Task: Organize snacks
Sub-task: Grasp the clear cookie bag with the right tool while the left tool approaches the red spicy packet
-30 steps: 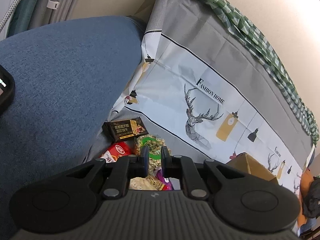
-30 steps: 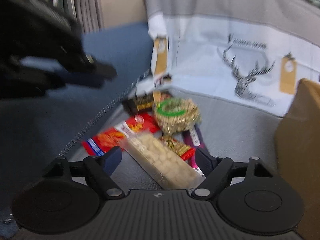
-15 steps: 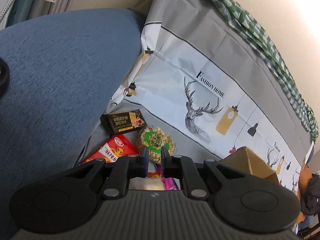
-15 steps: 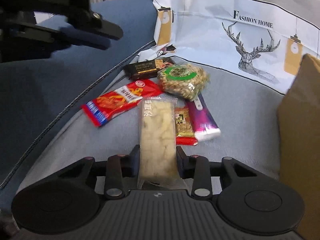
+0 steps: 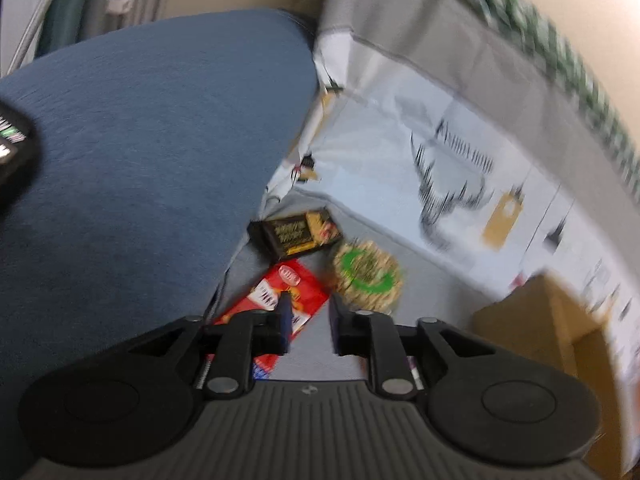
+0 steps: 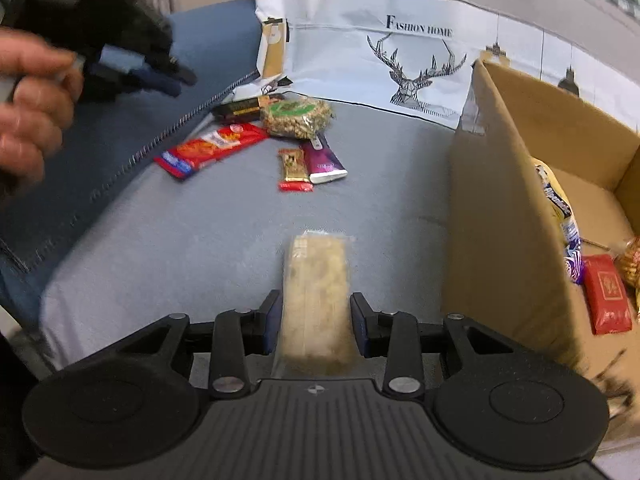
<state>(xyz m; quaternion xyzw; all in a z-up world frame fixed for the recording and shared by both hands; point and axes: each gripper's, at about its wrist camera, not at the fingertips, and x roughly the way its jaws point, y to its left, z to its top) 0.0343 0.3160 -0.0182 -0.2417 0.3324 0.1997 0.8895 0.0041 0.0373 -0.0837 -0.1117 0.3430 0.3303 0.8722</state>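
My right gripper [image 6: 316, 303] is shut on a clear pack of pale snack pieces [image 6: 316, 272], held above the grey cushion just left of the cardboard box [image 6: 500, 200]. Further back lie a red packet [image 6: 212, 148], a dark bar [image 6: 244, 106], a round nut pack with a green label [image 6: 296, 112], a small gold bar [image 6: 294, 166] and a purple packet [image 6: 324, 160]. My left gripper [image 5: 309, 308] hovers over the red packet [image 5: 288, 292]. Its jaws are opening with nothing between them. It also shows at the right wrist view's upper left as the left gripper [image 6: 182, 83], held by a hand [image 6: 28, 100].
A blue cushion [image 5: 140, 160] rises on the left, a deer-print cloth [image 6: 400, 52] hangs behind. The box holds a red packet [image 6: 606, 300] and other wrapped snacks. In the left wrist view the dark bar [image 5: 296, 232] and nut pack [image 5: 368, 276] lie beyond the fingers, with the box [image 5: 560, 328] at the right.
The right gripper closed on the clear pack and carried it back and rightwards, away from the pile to beside the box. The left gripper's jaws parted and it tilted a little.
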